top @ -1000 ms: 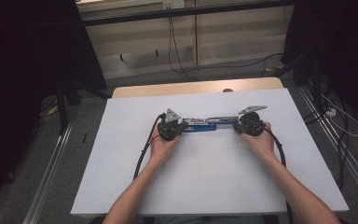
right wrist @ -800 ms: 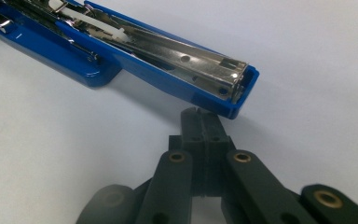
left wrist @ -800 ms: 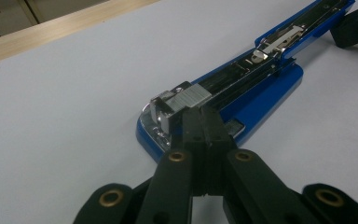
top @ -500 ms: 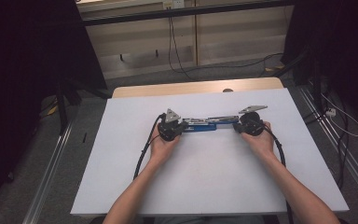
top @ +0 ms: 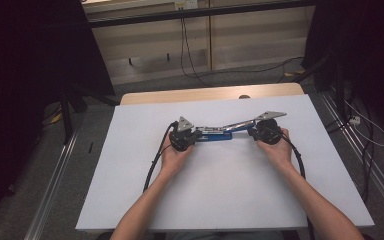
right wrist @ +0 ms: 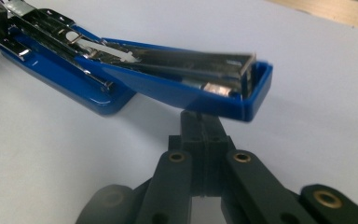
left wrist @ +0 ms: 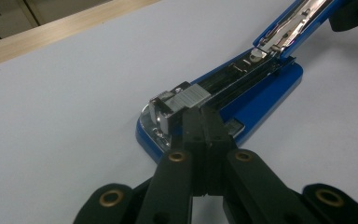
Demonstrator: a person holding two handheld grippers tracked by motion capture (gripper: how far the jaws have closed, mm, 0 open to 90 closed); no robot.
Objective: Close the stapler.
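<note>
Plainly, we worked on a white table (top: 130, 190), where a blue stapler (top: 215, 135) lay near the middle, swung wide open. Its blue base rested flat with the chrome staple channel exposed; its blue lid, lined with bright metal, angled up and away toward our right. Our left gripper (left wrist: 204, 122), jaws pressed together, touched the stapler's chrome front end. Our right gripper (right wrist: 200, 122), jaws likewise pressed together and holding nothing, sat just beneath the raised lid's tip.
</note>
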